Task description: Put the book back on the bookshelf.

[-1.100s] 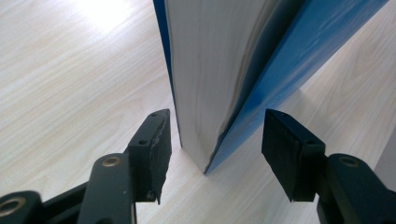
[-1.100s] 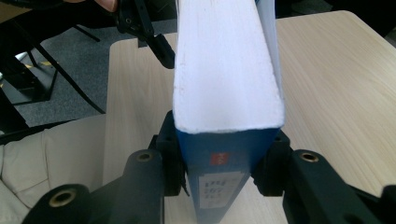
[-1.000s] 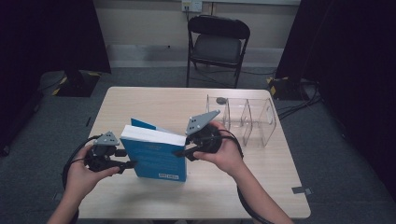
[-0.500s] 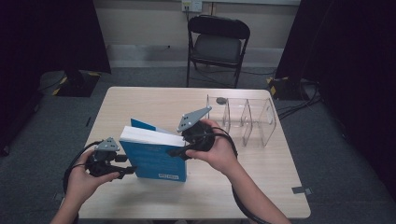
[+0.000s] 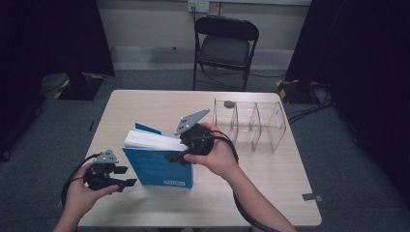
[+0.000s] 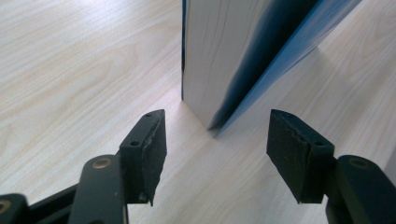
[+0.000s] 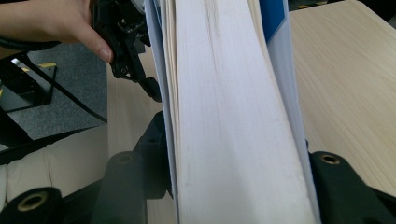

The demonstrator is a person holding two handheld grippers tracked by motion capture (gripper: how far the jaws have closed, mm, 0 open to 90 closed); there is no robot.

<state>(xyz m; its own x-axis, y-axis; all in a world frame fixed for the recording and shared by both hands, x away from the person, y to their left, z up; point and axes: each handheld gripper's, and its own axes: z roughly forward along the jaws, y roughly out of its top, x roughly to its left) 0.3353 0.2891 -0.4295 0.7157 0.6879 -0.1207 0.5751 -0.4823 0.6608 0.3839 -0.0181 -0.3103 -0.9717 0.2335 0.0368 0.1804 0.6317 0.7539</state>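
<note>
A thick blue book (image 5: 159, 169) stands on its edge on the table, white page block up, its rear cover splayed away from the pages. My right gripper (image 5: 176, 157) straddles the book's top edge. Its jaws have just been opening, but in the right gripper view (image 7: 233, 158) they still lie against both covers of the book (image 7: 233, 116). My left gripper (image 5: 124, 176) sits low beside the book's lower left corner. Its jaws have also just been opening, and in the left gripper view (image 6: 217, 144) they stand apart with the book's corner (image 6: 210, 56) beyond the tips.
A clear plastic divider rack (image 5: 251, 123) stands at the back right of the table (image 5: 270, 183), with a small dark round thing (image 5: 228, 104) behind it. A black folding chair (image 5: 225, 43) stands beyond the far edge. The left hand's gripper (image 7: 128, 51) appears past the book.
My left gripper has sunk toward the table and come a little nearer the front edge. My right gripper has slid leftward along the book's top, and both sets of jaws look wider.
</note>
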